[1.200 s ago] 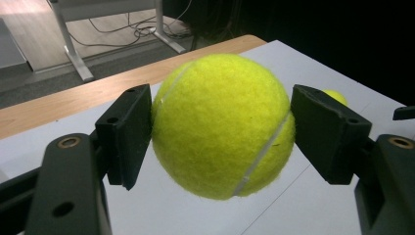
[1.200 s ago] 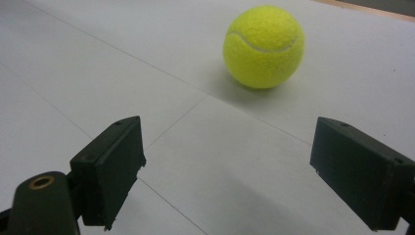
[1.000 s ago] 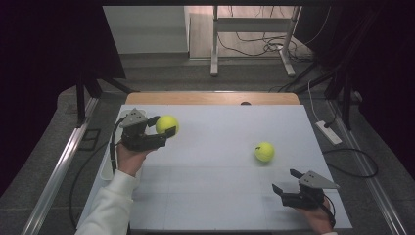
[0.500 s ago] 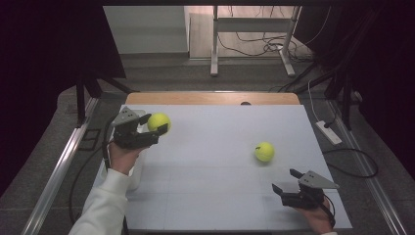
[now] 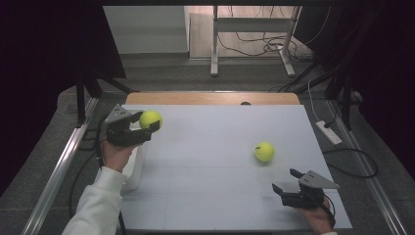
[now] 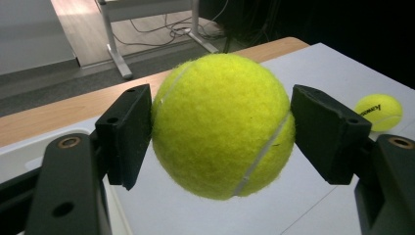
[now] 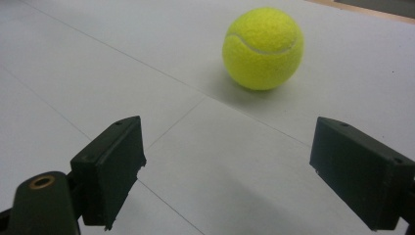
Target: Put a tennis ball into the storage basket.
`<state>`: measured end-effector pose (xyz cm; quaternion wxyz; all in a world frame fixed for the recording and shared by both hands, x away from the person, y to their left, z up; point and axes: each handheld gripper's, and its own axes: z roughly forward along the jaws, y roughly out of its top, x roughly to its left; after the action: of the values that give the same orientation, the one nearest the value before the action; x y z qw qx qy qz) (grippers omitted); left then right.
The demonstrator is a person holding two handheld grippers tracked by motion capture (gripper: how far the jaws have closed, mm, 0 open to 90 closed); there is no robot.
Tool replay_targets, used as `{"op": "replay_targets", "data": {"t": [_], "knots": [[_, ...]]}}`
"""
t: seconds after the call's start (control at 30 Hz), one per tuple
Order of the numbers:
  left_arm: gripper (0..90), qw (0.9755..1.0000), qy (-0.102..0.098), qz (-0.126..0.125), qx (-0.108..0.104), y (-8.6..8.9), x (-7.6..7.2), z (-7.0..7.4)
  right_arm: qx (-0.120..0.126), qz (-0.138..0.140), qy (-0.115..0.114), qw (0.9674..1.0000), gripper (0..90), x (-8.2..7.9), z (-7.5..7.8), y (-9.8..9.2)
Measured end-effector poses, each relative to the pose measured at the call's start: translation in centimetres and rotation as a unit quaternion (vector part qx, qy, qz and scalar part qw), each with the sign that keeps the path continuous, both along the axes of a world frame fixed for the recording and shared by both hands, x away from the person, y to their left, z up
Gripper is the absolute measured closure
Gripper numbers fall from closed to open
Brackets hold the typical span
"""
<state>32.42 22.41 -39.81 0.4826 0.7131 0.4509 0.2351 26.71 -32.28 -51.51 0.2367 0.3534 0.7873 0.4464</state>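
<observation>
The left gripper point(image 5: 142, 128) is clamped on a tennis ball point(image 6: 222, 125) above the table's point(image 5: 205, 196) left edge, the pads across its middle. The ball looks light, fuzzy and a little springy, so a gentle squeeze is probably enough. The right gripper point(image 7: 227, 171) stands open near the second ball point(image 7: 263, 47).

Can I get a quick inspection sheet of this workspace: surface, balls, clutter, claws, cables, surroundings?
Surface: white table top with thin seam lines, a wooden strip along the far edge.
Job's things: held tennis ball lifted off the table over its left edge; second tennis ball resting on the table at right.
Clutter: white bin at the table's left edge, under the left hand; nothing else seen.
Claws: left claw shut on the held tennis ball, pads on both sides; right claw open, empty, pointing at the second tennis ball, short of it.
Cables: loose cords on the floor beyond the table; power strip with its lead at right.
Surroundings: metal frame legs behind, dark sides.
</observation>
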Motion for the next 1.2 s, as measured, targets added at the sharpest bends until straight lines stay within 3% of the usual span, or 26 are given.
{"op": "replay_targets", "data": {"t": [1.03,1.2], "knots": [[27.1,0.9984,0.025,0.044,0.025,2.8,2.0,-0.5,0.0,0.0,-0.002,1.0,12.5,0.1,0.0,0.1],[27.1,0.9979,0.019,0.056,0.029,3.2,2.4,-0.6,0.0,0.0,-0.001,1.0,12.6,0.1,0.0,0.0]]}}
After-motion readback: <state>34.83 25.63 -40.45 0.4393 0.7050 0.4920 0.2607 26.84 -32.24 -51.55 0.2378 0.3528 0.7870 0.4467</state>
